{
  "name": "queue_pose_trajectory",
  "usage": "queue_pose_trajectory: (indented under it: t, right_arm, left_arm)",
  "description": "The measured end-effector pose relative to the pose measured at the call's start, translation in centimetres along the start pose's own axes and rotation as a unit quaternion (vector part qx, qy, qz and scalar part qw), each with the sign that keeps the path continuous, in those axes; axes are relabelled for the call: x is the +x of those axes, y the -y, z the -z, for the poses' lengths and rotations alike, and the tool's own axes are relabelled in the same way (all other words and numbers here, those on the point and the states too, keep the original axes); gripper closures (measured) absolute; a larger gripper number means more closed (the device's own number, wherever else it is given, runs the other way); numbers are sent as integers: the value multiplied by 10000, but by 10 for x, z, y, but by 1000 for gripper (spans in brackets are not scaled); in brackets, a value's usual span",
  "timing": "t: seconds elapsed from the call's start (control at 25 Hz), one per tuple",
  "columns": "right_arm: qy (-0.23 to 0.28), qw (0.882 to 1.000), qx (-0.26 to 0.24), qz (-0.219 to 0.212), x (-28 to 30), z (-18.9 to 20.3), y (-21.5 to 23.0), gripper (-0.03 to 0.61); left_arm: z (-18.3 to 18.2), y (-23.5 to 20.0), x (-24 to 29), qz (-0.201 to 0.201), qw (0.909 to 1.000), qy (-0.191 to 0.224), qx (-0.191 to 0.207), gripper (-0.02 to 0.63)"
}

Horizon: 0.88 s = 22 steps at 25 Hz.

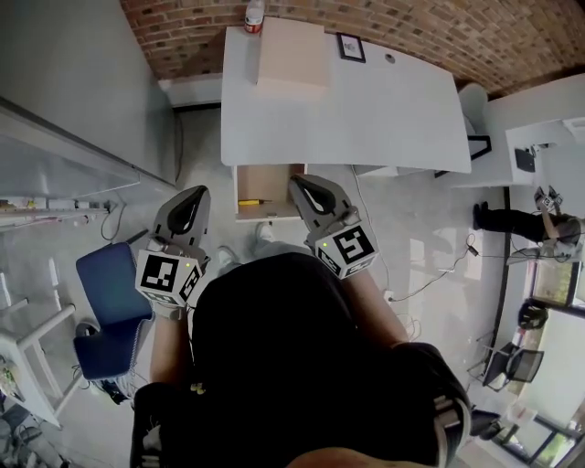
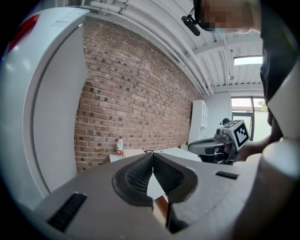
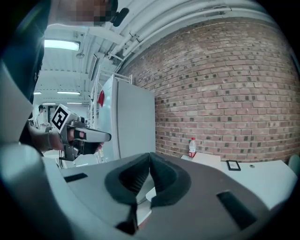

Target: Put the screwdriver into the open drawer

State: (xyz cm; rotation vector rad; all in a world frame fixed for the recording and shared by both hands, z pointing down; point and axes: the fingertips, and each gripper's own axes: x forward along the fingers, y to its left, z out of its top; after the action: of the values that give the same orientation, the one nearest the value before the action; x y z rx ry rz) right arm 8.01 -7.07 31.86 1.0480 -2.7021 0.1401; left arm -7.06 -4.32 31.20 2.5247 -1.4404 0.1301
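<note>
In the head view an open wooden drawer (image 1: 274,183) sticks out from under the front edge of a white desk (image 1: 384,110). A yellow-handled screwdriver (image 1: 249,201) lies inside the drawer at its left side. My left gripper (image 1: 196,197) hangs left of the drawer, shut and holding nothing. My right gripper (image 1: 307,188) is over the drawer's right edge, also shut and holding nothing. In the left gripper view the jaws (image 2: 153,155) meet at the tips. The same shows in the right gripper view (image 3: 150,155). Neither gripper touches the screwdriver.
A cardboard box (image 1: 291,50), a bottle (image 1: 254,16) and a small picture frame (image 1: 351,47) stand on the desk by a brick wall (image 1: 411,27). A blue chair (image 1: 110,302) stands at the left, and a grey cabinet (image 1: 73,82) beyond it.
</note>
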Motion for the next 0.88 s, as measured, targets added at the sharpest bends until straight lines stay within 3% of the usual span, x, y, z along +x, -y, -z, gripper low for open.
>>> queue_pose_trajectory:
  t: [0.24, 0.88]
  right_arm:
    - [231, 9996, 128, 115, -11, -15, 4, 566]
    - [147, 9995, 189, 209, -12, -3, 9, 566]
  left_arm:
    - [-18, 9, 4, 116, 9997, 163, 117, 609]
    - [-18, 9, 9, 111, 9998, 149, 109, 609]
